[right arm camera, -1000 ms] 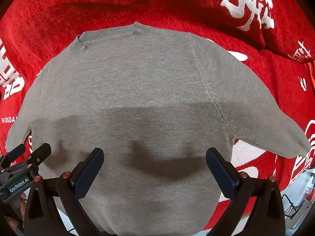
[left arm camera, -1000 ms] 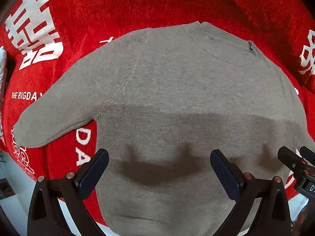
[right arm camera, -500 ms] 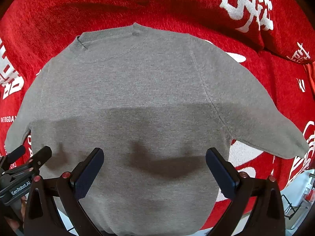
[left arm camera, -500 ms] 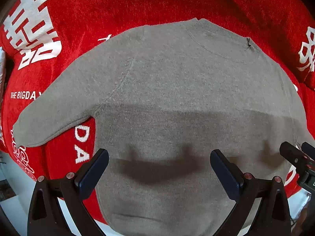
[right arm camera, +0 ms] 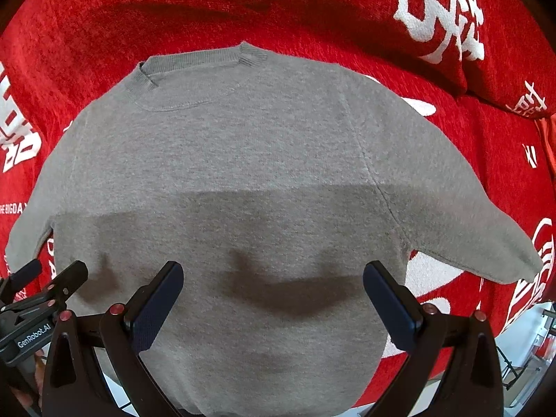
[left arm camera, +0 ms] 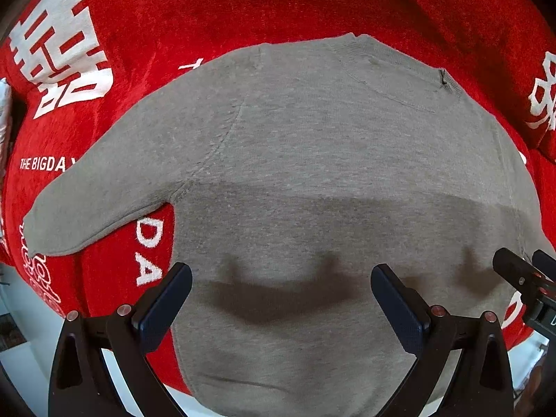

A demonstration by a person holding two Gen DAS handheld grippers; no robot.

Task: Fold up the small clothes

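Observation:
A small grey short-sleeved knit top (left arm camera: 312, 173) lies flat and spread out on a red cloth, collar at the far end. In the right wrist view the same grey top (right arm camera: 250, 180) fills the middle, its right sleeve (right arm camera: 479, 236) reaching out to the right. The left sleeve (left arm camera: 104, 201) points left in the left wrist view. My left gripper (left arm camera: 281, 299) hovers open above the lower part of the top, nothing between its fingers. My right gripper (right arm camera: 274, 295) is likewise open over the lower body. Each gripper shows at the edge of the other's view.
The red cloth (left arm camera: 243, 10) with white characters and lettering covers the whole surface under the top. A red cushion (right arm camera: 486, 34) with white print lies at the far right. A pale floor (left arm camera: 27, 312) shows past the near edge of the cloth.
Both views have slid slightly: the top sits a little lower and nearer in the frames. The grippers stay open and the top has not been disturbed.

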